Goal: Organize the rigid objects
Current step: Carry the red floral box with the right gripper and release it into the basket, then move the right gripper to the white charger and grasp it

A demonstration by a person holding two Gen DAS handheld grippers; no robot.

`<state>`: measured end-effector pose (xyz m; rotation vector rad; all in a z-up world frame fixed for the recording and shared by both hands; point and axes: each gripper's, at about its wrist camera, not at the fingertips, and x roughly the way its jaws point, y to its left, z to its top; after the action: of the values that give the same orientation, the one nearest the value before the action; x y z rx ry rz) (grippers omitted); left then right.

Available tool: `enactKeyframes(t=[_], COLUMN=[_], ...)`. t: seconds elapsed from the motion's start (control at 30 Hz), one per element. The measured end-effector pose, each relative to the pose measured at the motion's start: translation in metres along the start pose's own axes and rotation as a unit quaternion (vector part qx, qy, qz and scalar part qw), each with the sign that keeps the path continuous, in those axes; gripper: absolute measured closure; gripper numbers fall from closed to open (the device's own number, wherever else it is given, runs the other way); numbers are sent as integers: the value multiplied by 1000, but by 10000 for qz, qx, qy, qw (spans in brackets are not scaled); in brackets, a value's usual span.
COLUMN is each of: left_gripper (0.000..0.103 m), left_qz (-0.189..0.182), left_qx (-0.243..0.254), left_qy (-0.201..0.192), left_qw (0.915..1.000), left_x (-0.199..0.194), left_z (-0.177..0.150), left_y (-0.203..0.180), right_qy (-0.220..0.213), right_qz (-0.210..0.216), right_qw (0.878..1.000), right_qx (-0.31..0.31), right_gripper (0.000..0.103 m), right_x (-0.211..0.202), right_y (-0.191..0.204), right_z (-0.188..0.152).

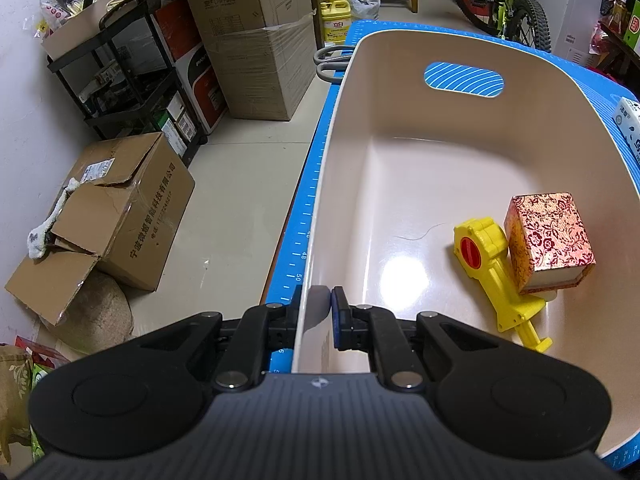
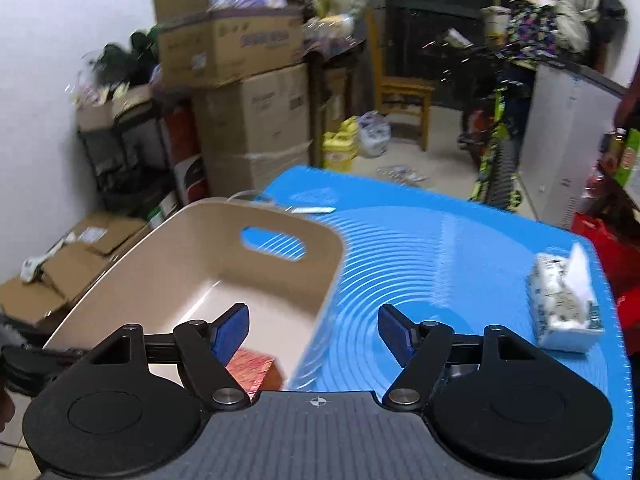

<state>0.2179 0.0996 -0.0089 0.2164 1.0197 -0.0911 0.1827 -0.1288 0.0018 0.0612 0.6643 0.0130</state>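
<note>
A beige plastic bin point(image 1: 400, 80) with a handle slot stands on a blue mat point(image 1: 300, 240). My left gripper point(image 1: 318, 300) is shut on the bin's near left rim. Inside the bin lie a yellow toy tool with a red knob point(image 1: 492, 264) and a red floral box point(image 1: 548, 236), side by side at the right. In the right wrist view the same bin point(image 2: 192, 240) sits left of my right gripper point(image 2: 314, 330), which is open above the bin's right rim with nothing between its fingers. The floral box point(image 2: 252, 368) shows just below its left finger.
A tissue pack point(image 2: 564, 304) lies on the mat point(image 2: 440, 248) at the right. Grey-handled scissors point(image 1: 330, 62) rest past the bin's far left corner. Cardboard boxes point(image 1: 120, 208), a black shelf point(image 1: 120, 80), a bicycle point(image 1: 508, 0) and a wooden chair point(image 2: 404, 92) crowd the floor around.
</note>
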Motion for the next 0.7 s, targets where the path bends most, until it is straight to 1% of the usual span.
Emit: enactKeyframes(t=[0.07, 0.2, 0.3, 0.53, 0.7], left_gripper=[89, 89, 88, 88, 88], left_qz=[-12, -17, 11, 25, 34], left_qx=[-10, -24, -20, -36, -32], left_qy=[0, 1, -5, 3, 1], left_qw=[10000, 10000, 10000, 10000, 10000], left_x=[1, 1, 1, 2, 1], left_z=[0, -1, 0, 0, -1], left_y=[1, 2, 1, 2, 0], right_qy=[-17, 98, 284, 882, 1265], right_qz=[-116, -421, -608, -719, -629], right_qw=[9999, 9987, 9971, 9908, 9863], right_qx=[90, 256, 368, 727, 853], right_gripper=[24, 24, 24, 24, 24], right_x=[0, 8, 18, 47, 69], right_y=[-14, -39, -57, -95, -107], right_z=[-1, -11, -22, -49, -64])
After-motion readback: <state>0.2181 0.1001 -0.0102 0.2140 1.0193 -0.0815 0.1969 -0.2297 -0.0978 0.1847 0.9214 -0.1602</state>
